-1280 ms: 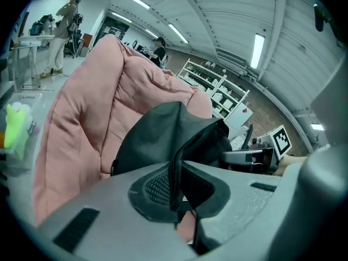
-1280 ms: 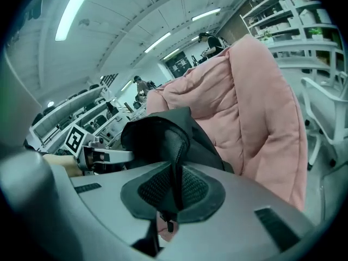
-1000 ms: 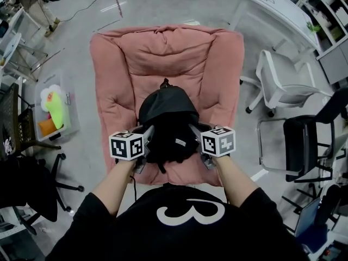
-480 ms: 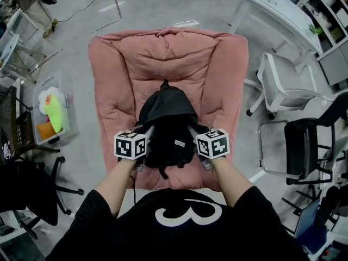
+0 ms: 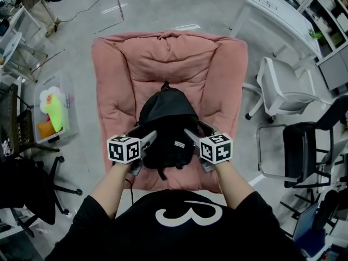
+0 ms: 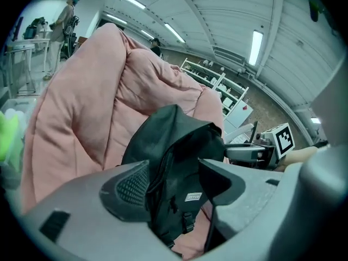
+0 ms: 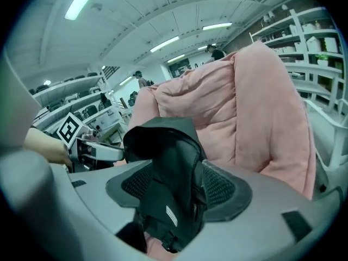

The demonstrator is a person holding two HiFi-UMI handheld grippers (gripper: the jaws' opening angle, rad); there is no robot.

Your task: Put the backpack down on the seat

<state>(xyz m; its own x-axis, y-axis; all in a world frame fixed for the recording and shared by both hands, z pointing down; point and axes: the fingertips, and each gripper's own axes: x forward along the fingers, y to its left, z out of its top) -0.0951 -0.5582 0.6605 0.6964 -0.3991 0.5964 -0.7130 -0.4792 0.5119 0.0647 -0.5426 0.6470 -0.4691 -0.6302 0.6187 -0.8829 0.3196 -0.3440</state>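
A black backpack [image 5: 166, 126] stands upright on the pink cushioned seat [image 5: 168, 58], leaning toward its backrest. My left gripper [image 5: 142, 135] is at the pack's left side and my right gripper [image 5: 197, 130] at its right side. Both sets of jaws are opening and stand spread wide. In the left gripper view, the backpack [image 6: 174, 145] fills the gap of the left gripper [image 6: 171, 186], whose pads stand off the cloth. The right gripper view shows a fold of the backpack [image 7: 168, 156] between the jaws of the right gripper [image 7: 171, 186], with the pads [image 7: 220, 186] not pressing on it.
A white chair [image 5: 283, 80] and a black chair [image 5: 304, 145] stand to the right of the seat. On the floor at the left is a clear box [image 5: 51, 110] of coloured toys, with a black office chair [image 5: 27, 184] below it. White shelves [image 5: 283, 4] line the upper right.
Both grippers' jaws, shut on the backpack's sides before, have spread apart. The backpack stays standing on the seat. The hands have barely moved.
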